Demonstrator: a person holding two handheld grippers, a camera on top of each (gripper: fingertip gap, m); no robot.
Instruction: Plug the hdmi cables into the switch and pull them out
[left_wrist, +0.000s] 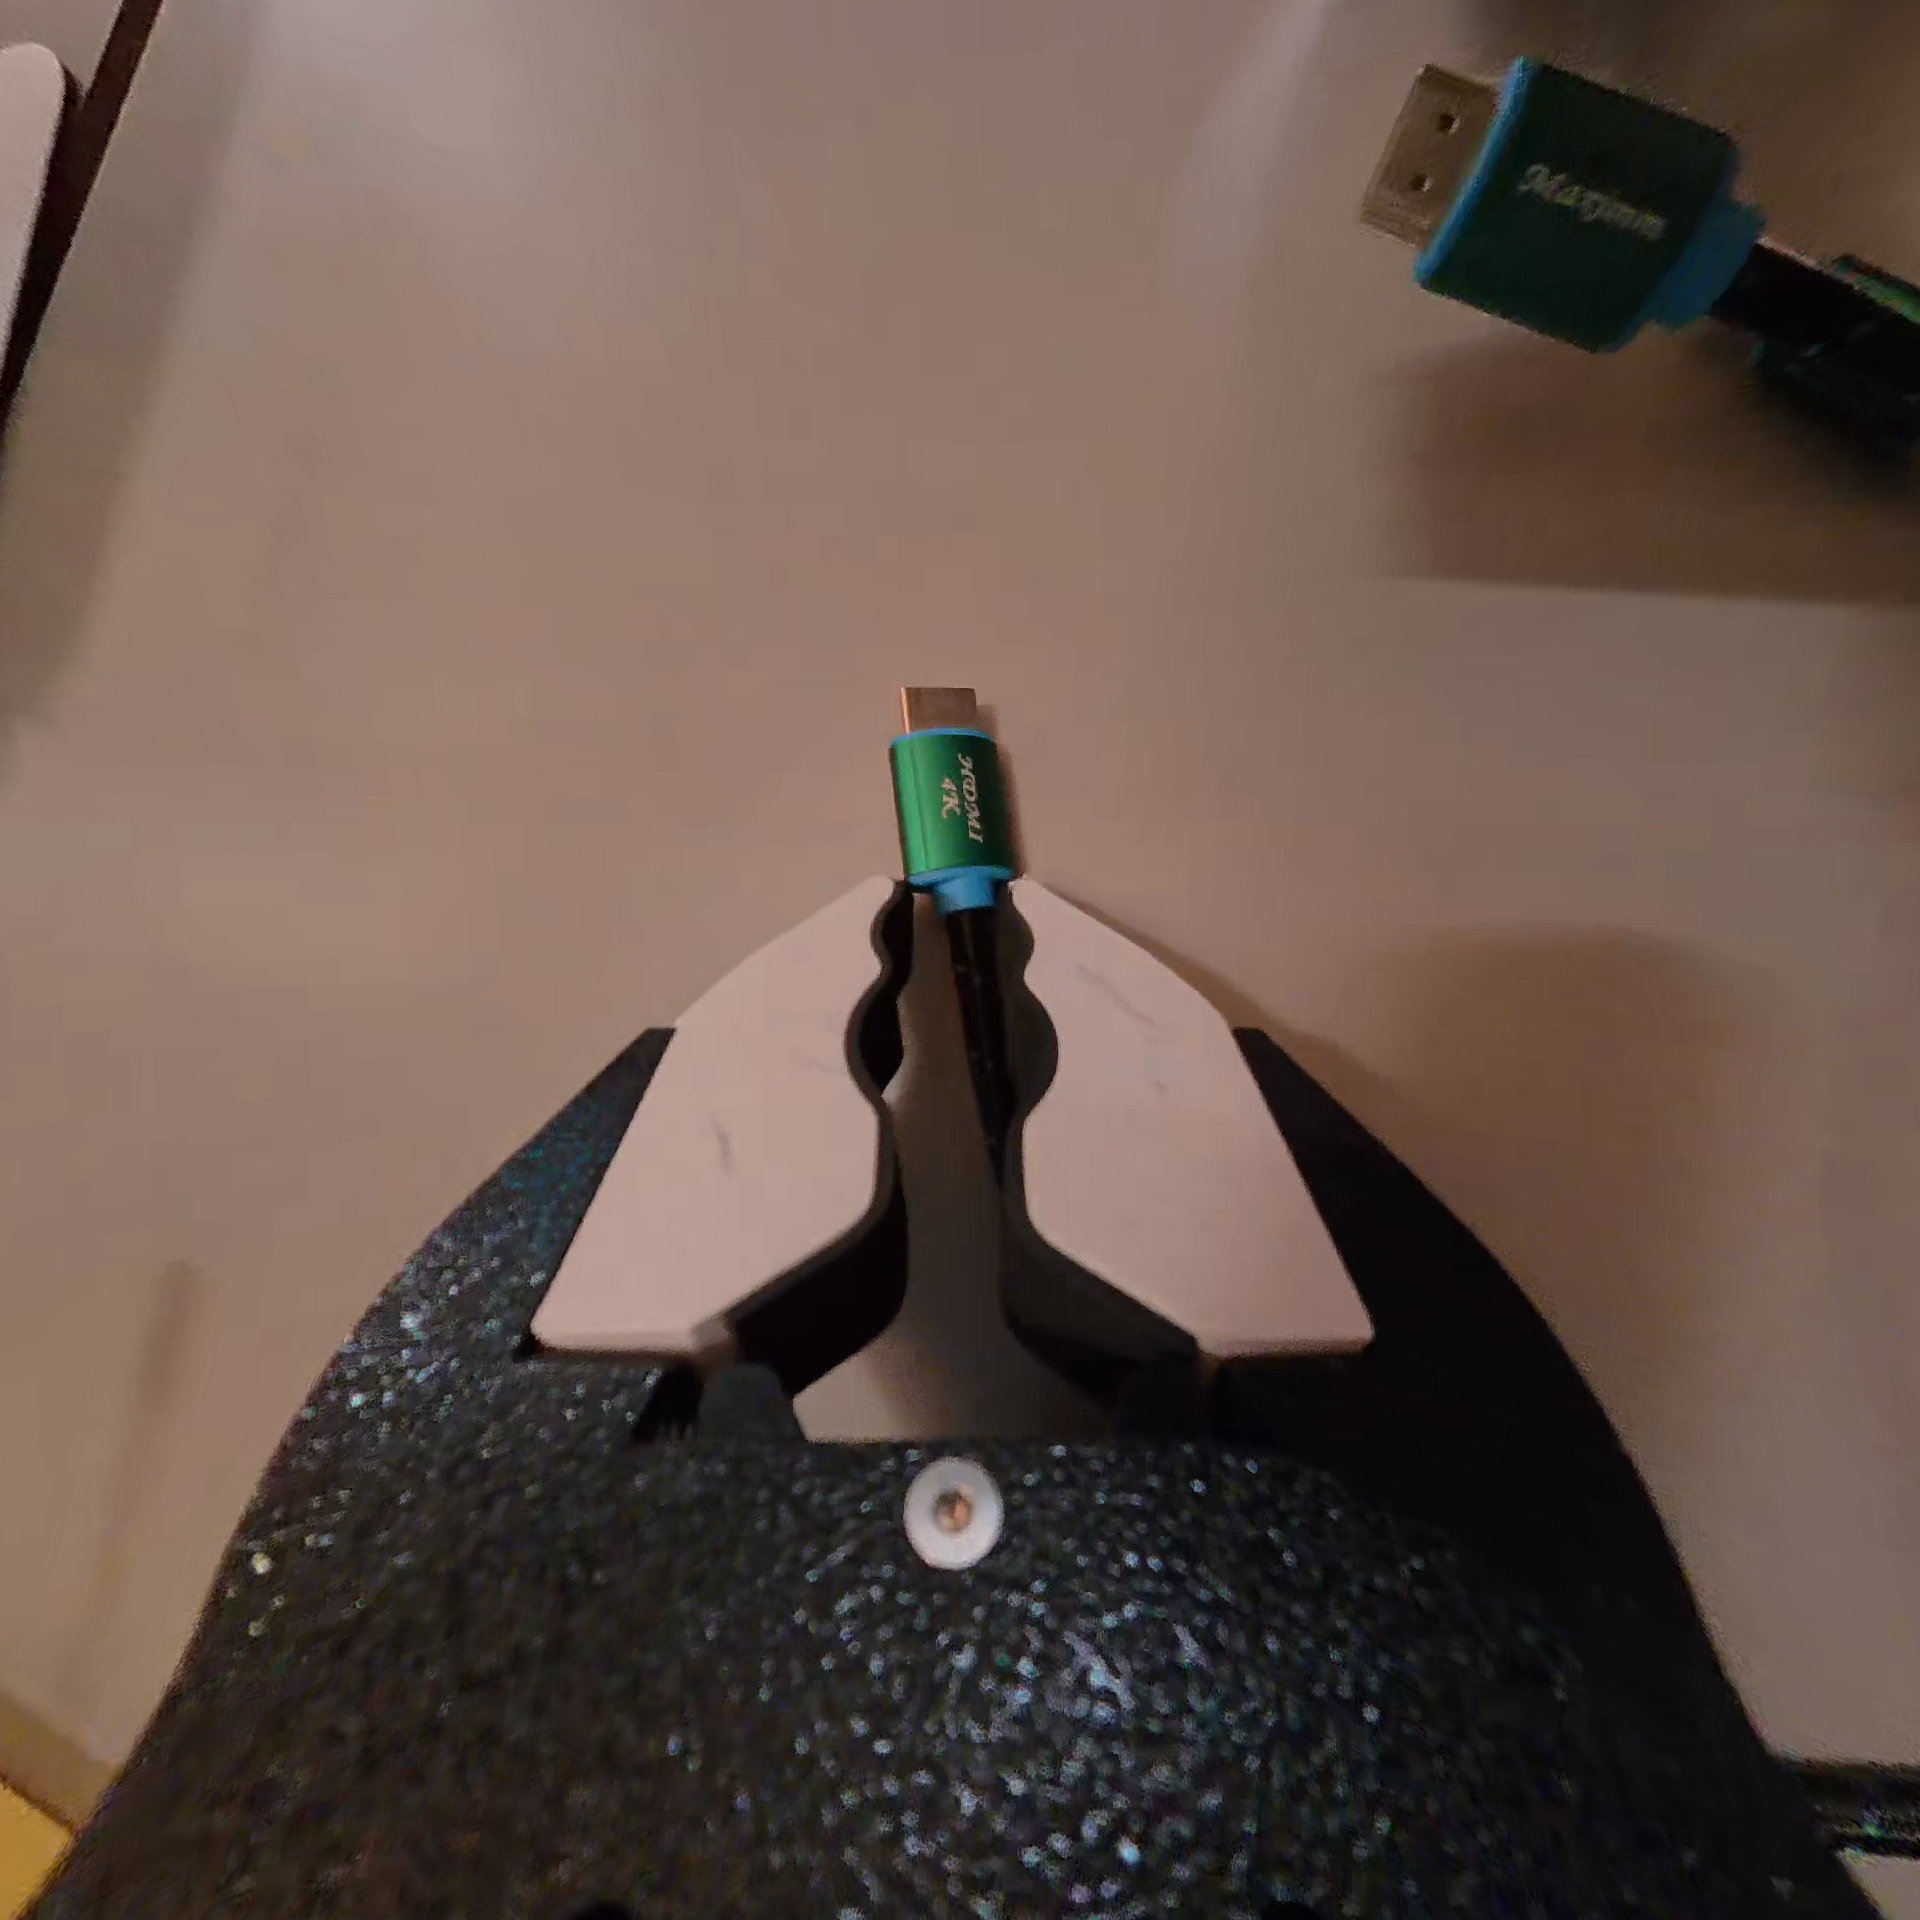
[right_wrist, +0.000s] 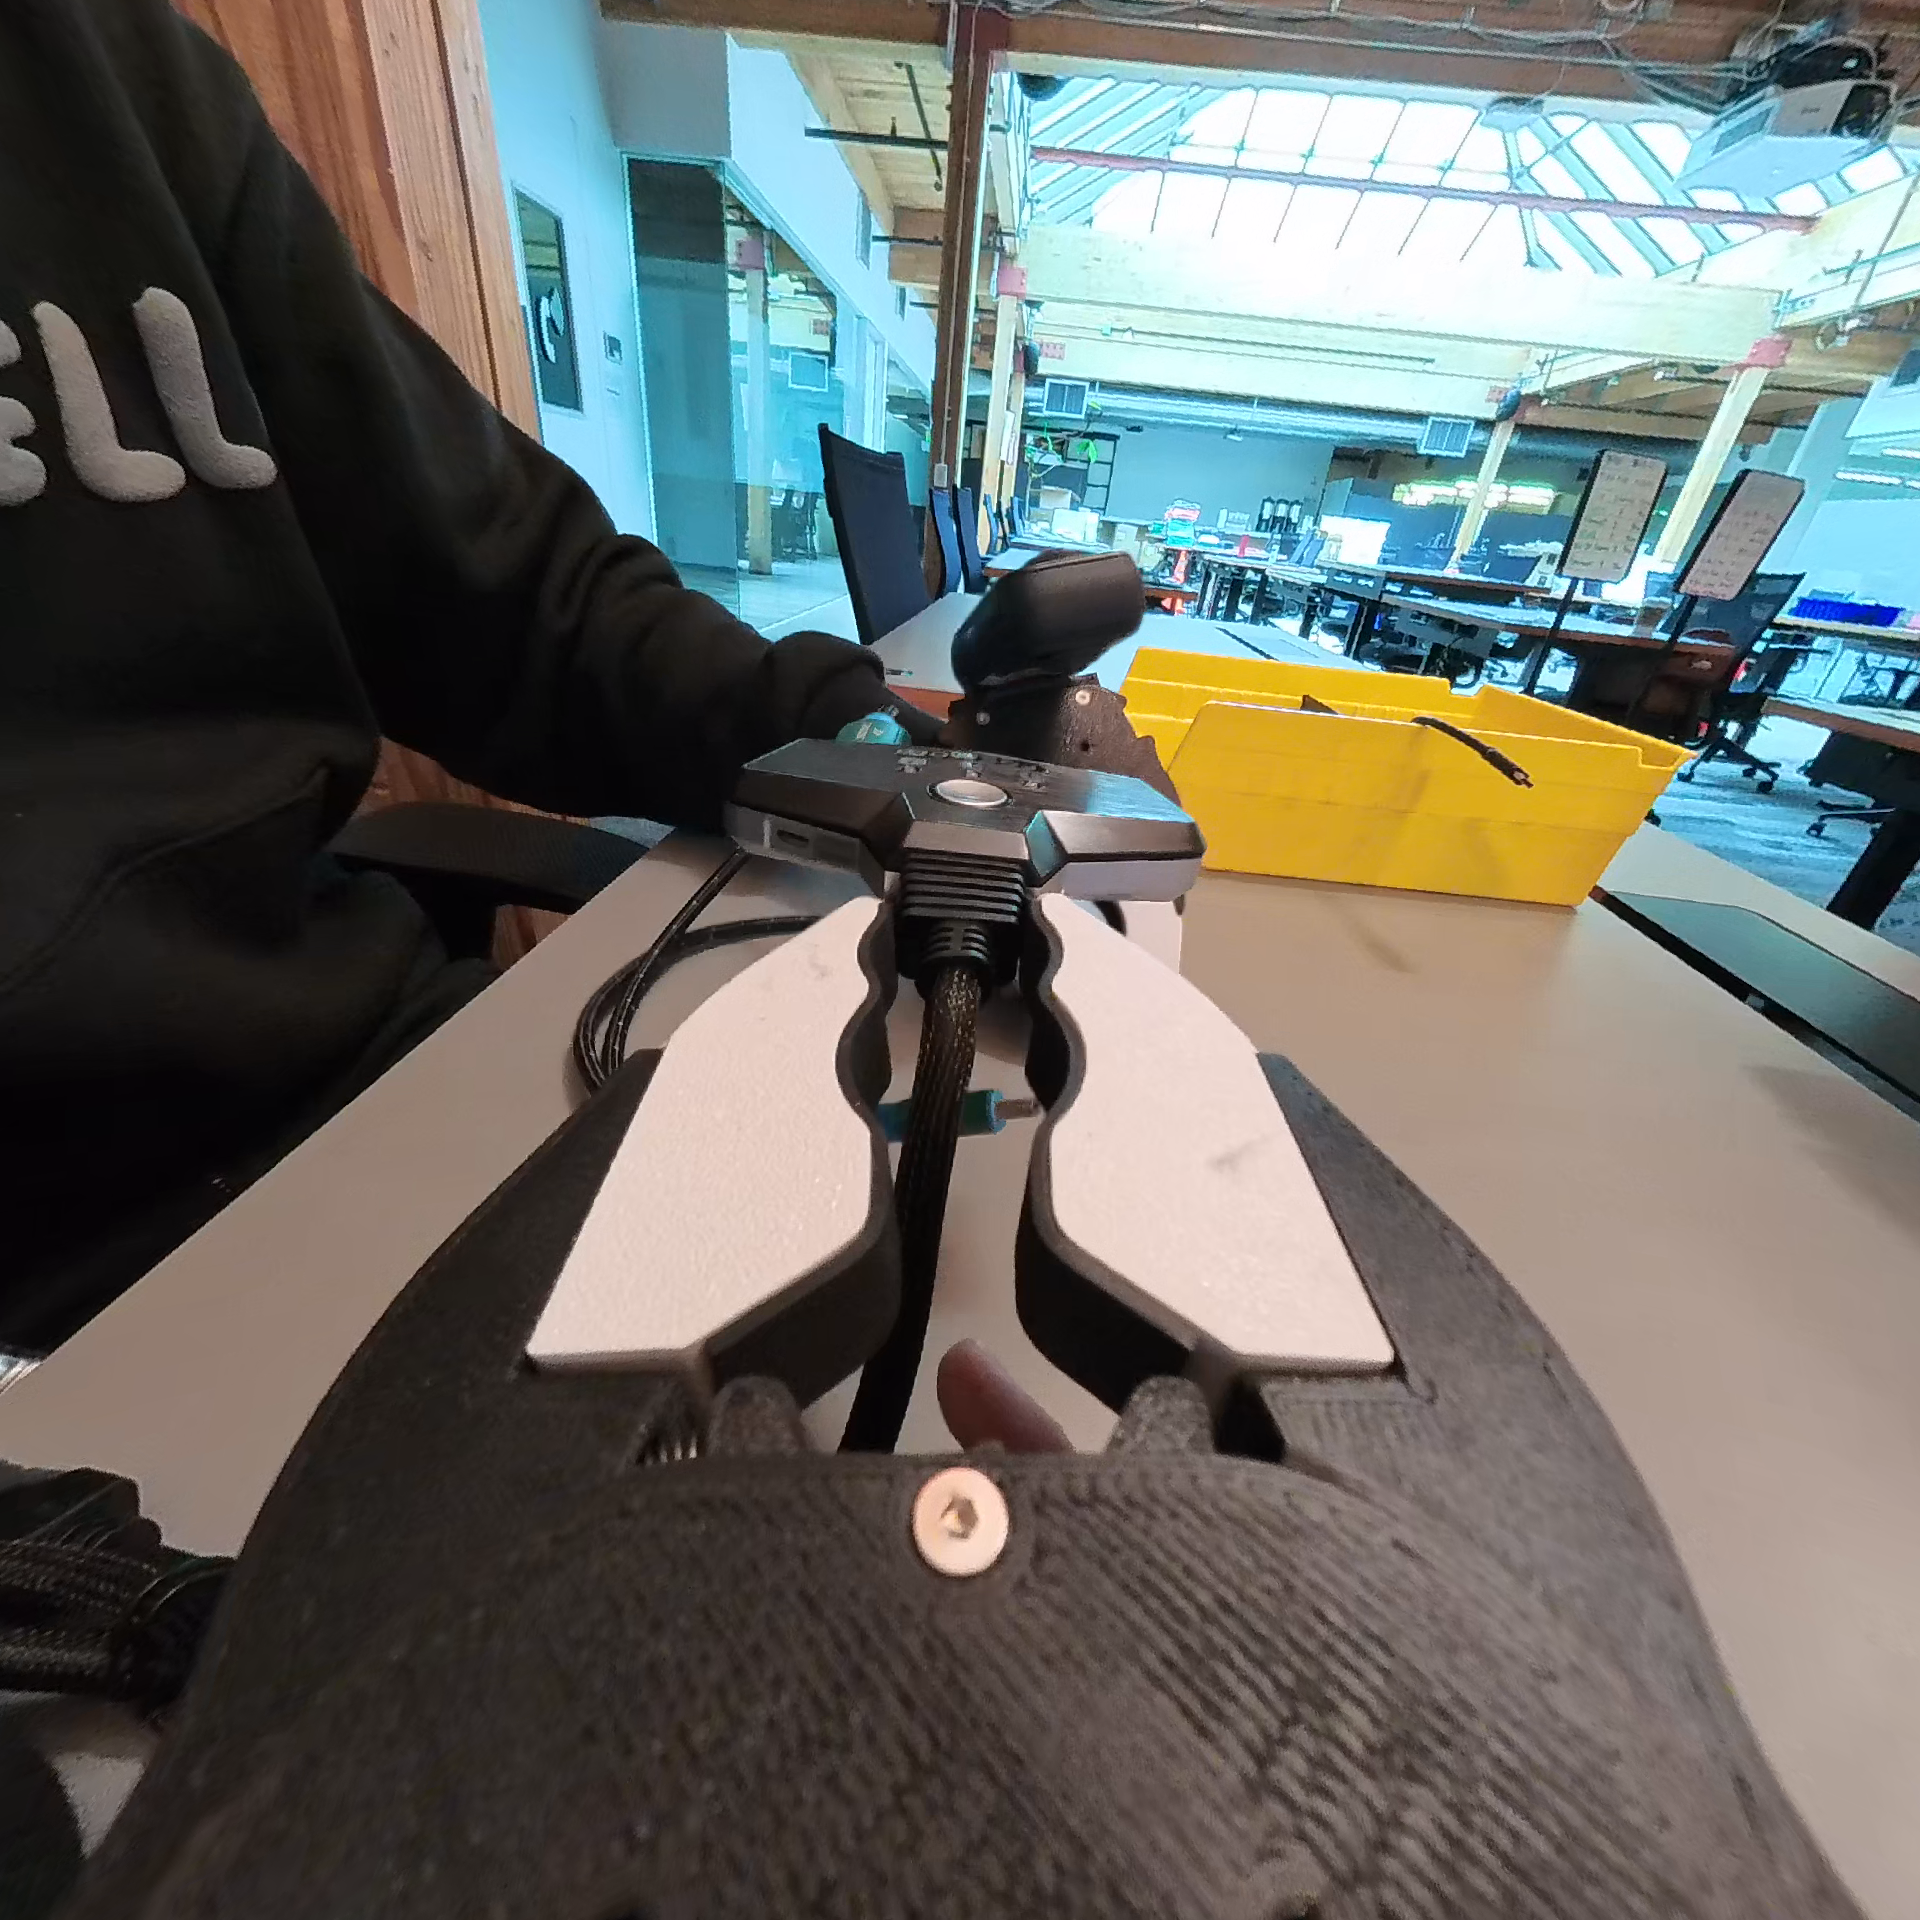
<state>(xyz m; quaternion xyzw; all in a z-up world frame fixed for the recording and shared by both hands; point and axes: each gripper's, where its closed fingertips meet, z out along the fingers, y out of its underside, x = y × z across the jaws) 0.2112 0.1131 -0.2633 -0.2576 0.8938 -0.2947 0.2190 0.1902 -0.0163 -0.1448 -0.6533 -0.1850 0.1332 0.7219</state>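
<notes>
In the left wrist view my left gripper (left_wrist: 956, 899) is shut on the black braided cable just behind a green HDMI plug (left_wrist: 951, 805), whose metal tip points away over the table. A larger teal HDMI plug (left_wrist: 1579, 208) lies at the upper right. In the right wrist view my right gripper (right_wrist: 956, 935) is shut on the ribbed black collar of the switch's own cable (right_wrist: 935, 1049). It holds the black switch (right_wrist: 966, 805) level above the table. The left gripper (right_wrist: 1039, 644) shows behind the switch. A teal plug (right_wrist: 982, 1112) lies on the table under my fingers.
A yellow bin (right_wrist: 1403, 790) with a cable in it stands on the grey table (right_wrist: 1507, 1039) behind and right of the switch. A person's black sleeve (right_wrist: 520, 644) reaches in from the left. Loops of black cable (right_wrist: 623, 997) lie left of my right gripper.
</notes>
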